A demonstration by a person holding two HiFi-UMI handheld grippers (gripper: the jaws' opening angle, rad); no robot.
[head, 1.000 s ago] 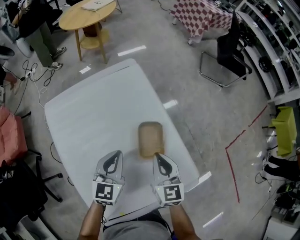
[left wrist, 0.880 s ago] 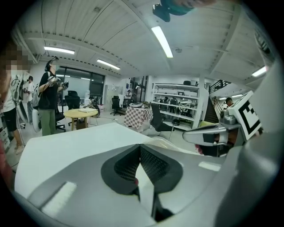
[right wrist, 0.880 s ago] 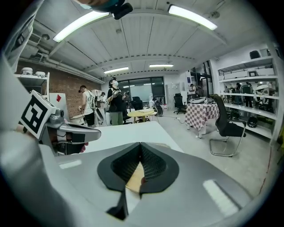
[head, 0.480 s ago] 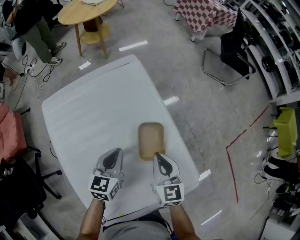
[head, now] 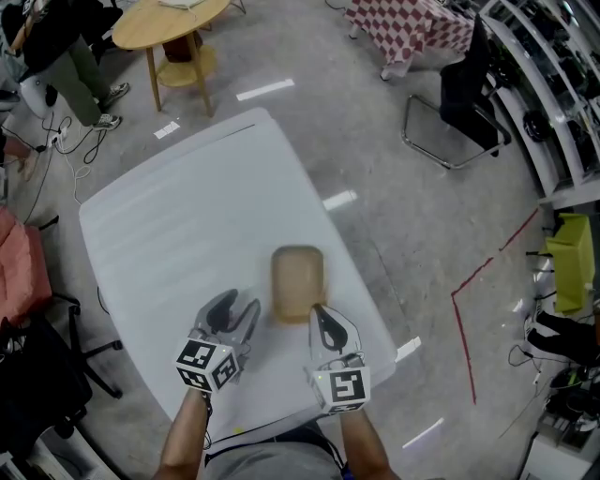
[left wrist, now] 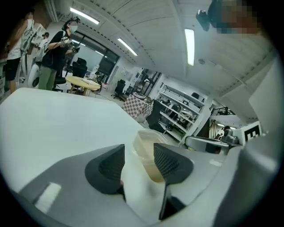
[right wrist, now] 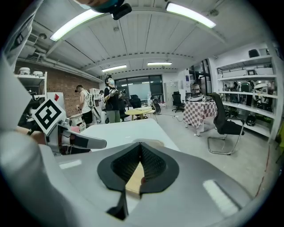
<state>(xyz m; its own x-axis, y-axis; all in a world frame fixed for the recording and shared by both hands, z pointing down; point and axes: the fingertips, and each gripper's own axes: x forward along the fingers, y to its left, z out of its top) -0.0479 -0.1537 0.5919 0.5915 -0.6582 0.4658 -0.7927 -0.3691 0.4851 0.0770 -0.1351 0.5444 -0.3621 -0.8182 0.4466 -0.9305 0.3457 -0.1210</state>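
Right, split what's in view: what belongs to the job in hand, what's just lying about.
In hand: beige container; left gripper, open, aimed at it; right gripper, shut, near it.
Lying about: round wooden table; checked tablecloth; black chair.

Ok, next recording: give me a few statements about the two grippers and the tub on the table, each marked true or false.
1. The left gripper has its jaws apart. True.
2. The right gripper is clamped on the tub. False: its jaws are together and the tub is not between them.
3. The tub lies on the white table. True.
4. The tub sits at the table's far left corner. False: it lies near the table's right edge, close in front of both grippers.
5. A round wooden table stands on the floor beyond the white table. True.
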